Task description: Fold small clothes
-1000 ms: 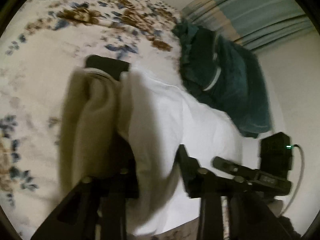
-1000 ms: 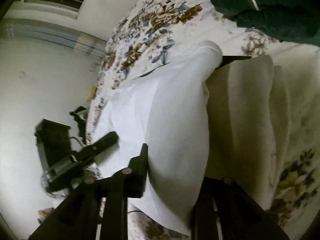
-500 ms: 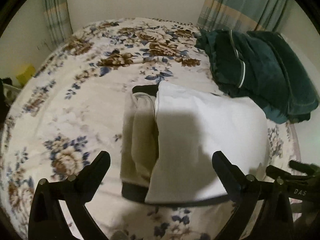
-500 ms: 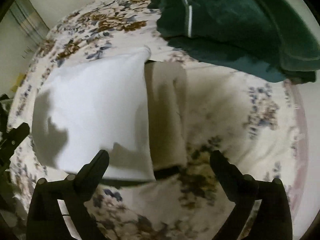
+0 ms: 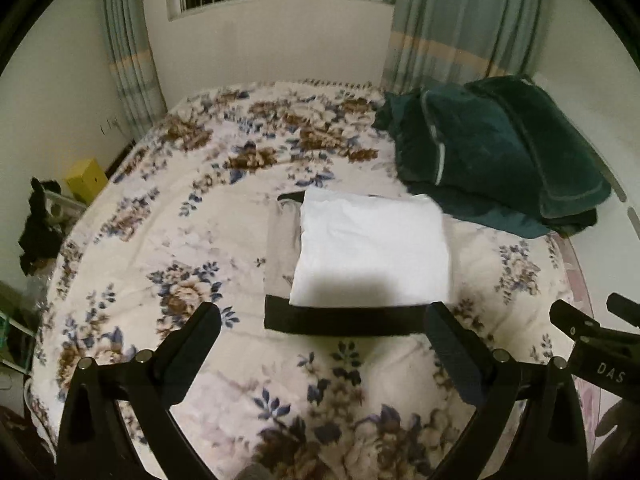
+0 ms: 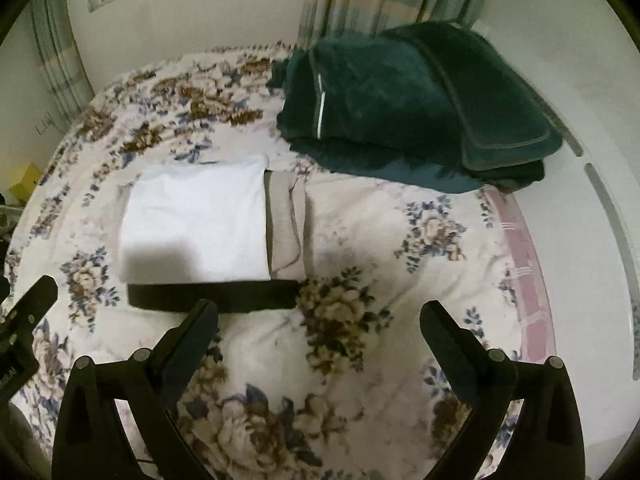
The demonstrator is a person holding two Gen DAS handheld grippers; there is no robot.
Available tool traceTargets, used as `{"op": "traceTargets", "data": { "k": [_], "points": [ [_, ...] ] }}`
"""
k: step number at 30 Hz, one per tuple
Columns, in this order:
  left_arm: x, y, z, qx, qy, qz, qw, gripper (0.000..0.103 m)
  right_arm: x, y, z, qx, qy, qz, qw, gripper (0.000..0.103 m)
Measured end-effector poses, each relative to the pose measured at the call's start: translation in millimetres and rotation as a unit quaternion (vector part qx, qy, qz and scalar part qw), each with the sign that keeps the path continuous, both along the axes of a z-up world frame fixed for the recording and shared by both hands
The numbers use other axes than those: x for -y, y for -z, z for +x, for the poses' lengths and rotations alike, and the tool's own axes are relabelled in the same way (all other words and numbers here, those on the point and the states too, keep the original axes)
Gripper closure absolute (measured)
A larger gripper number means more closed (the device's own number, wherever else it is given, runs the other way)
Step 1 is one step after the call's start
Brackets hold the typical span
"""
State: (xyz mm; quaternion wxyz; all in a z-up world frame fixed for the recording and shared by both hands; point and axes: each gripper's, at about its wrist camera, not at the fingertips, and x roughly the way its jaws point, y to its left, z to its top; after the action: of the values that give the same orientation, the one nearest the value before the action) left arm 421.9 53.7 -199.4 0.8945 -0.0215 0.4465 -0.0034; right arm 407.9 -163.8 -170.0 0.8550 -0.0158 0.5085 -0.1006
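A folded white garment (image 5: 372, 252) lies flat on the floral bedspread (image 5: 192, 240), with a beige folded part (image 5: 280, 240) along its side and a black waistband strip (image 5: 344, 320) at its near edge. It also shows in the right wrist view (image 6: 196, 224), with the beige part (image 6: 286, 224) on its right. My left gripper (image 5: 320, 344) is open and empty, just short of the black strip. My right gripper (image 6: 320, 340) is open and empty, near the strip's right end (image 6: 256, 298).
A pile of dark green folded blankets (image 5: 496, 152) sits at the far right of the bed, also seen in the right wrist view (image 6: 416, 96). Curtains (image 5: 460, 20) and a window stand behind. A yellow box (image 5: 86, 174) is by the left wall.
Both grippers let go of the white garment, opened and pulled back and up. The garment now lies folded flat on the bed.
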Motion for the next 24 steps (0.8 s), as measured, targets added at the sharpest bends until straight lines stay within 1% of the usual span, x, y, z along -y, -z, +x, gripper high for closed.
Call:
{"op": "traceTargets", "data": {
  "k": [1, 2, 3, 5, 11, 15, 18, 19, 22, 24],
  "points": [
    [2, -8, -9, 0.004, 0.001, 0.002, 1.0000, 0.000, 2, -15, -17, 0.007, 0.001, 0.000, 1.000, 0.001],
    [4, -20, -23, 0.010, 0.003, 0.002, 0.9999, 0.000, 2, -24, -26, 0.011, 0.001, 0.000, 1.000, 0.001],
    [6, -27, -31, 0.014, 0.004, 0.004, 0.9999, 0.000, 2, -40, -43, 0.022, -0.001, -0.005, 1.000, 0.001],
    [11, -50, -56, 0.029, 0.005, 0.009, 0.9995, 0.000, 0, -64, -66, 0.040, -0.005, -0.012, 0.999, 0.001],
    [18, -100, -112, 0.056, 0.001, 0.003, 0.9984, 0.000, -1, -142, -143, 0.092, -0.016, -0.020, 0.995, 0.001],
    [21, -129, -137, 0.073, -0.001, 0.003, 0.9973, 0.000, -3, -183, -180, 0.115, -0.026, -0.017, 0.993, 0.001],
    [22, -151, -153, 0.078, 0.000, -0.003, 0.9969, 0.000, -3, -212, -207, 0.120, -0.031, -0.013, 0.992, 0.001],
    [23, -161, -159, 0.084, 0.001, -0.003, 0.9964, 0.000, -2, -219, -212, 0.120, -0.032, -0.011, 0.992, 0.001],
    [26, -177, -171, 0.089, 0.002, 0.008, 0.9960, 0.000, 0, -240, -226, 0.125, -0.033, -0.008, 0.992, 0.001],
    [27, -184, -178, 0.091, -0.001, 0.012, 0.9958, 0.000, 1, -253, -233, 0.132, -0.036, -0.005, 0.991, 0.001]
  ]
}}
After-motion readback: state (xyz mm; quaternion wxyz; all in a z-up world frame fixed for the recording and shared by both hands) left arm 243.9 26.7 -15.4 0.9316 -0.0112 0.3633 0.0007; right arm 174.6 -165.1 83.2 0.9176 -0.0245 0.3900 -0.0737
